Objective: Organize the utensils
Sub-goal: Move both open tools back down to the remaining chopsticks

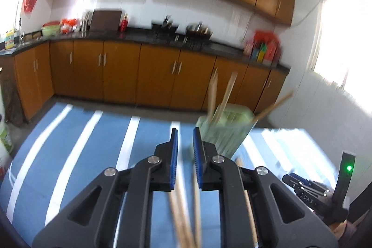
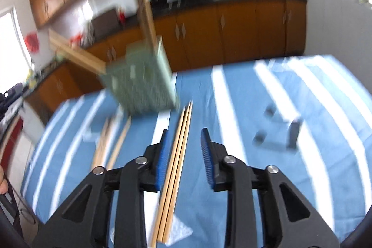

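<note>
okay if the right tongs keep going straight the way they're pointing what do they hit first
Probably the chopsticks lying on the striped cloth between the open right tongs; farther along stands the green holder. Blur makes depth uncertain.

White letters "DAS" (partly cut off) stand on the black device (image 1: pixel 309 198).

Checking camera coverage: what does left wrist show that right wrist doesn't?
Left wrist only: the right gripper at the right edge and a device with a green light.

Right wrist only: a neat bundle of chopsticks lying on the cloth between the open fingers, and small dark blocks to the right.

Both: the green chopstick holder with sticks standing in it, the blue striped tablecloth, the orange kitchen cabinets.
</note>
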{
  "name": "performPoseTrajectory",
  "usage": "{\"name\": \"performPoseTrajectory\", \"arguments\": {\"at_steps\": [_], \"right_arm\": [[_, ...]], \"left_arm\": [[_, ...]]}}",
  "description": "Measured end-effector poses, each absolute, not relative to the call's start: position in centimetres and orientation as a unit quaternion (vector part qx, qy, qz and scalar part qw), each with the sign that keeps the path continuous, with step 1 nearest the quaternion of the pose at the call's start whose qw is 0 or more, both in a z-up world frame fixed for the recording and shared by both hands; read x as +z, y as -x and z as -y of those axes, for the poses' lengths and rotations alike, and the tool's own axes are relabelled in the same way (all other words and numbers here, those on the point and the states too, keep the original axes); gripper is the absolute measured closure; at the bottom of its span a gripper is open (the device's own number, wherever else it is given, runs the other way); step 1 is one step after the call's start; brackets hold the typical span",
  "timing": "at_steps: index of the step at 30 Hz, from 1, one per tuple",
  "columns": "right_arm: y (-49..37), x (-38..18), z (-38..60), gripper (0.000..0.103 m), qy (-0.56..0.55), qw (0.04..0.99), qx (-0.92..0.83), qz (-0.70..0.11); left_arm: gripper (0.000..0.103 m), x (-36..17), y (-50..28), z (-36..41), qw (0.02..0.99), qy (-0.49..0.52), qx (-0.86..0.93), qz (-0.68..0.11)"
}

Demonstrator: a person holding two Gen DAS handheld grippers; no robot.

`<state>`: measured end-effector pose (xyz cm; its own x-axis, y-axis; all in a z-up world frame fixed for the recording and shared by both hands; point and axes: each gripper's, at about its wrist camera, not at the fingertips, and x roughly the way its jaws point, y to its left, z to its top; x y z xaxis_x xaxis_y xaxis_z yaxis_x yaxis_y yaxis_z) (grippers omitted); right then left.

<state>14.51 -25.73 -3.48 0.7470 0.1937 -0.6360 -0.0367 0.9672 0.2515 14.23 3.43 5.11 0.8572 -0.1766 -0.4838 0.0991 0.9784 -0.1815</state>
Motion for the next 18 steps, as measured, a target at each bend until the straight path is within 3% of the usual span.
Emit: {"name": "performPoseTrajectory", "arguments": {"at_steps": [3,8,18], "right_arm": [[-15.4,-7.2,23.5,0.083,-0.096,0.906,0.074,-0.406],[-15.6,-9.7,22.2,0.083,-0.079,0.894,0.071,-0.436],[-16.1,-10.5,23.3,0.088,-0.045,0.898,0.021,-0.437]], "left_arm": [[0.088,1.4,-14.7,-3.8,0.949,0.065,-0.056,-0.303],[0.088,-3.5,-15.2,-4.8,0.925,0.073,-0.046,-0.370],[0.086,-6.0,-15.8,-4.7,0.910,0.075,-0.050,-0.405]]}}
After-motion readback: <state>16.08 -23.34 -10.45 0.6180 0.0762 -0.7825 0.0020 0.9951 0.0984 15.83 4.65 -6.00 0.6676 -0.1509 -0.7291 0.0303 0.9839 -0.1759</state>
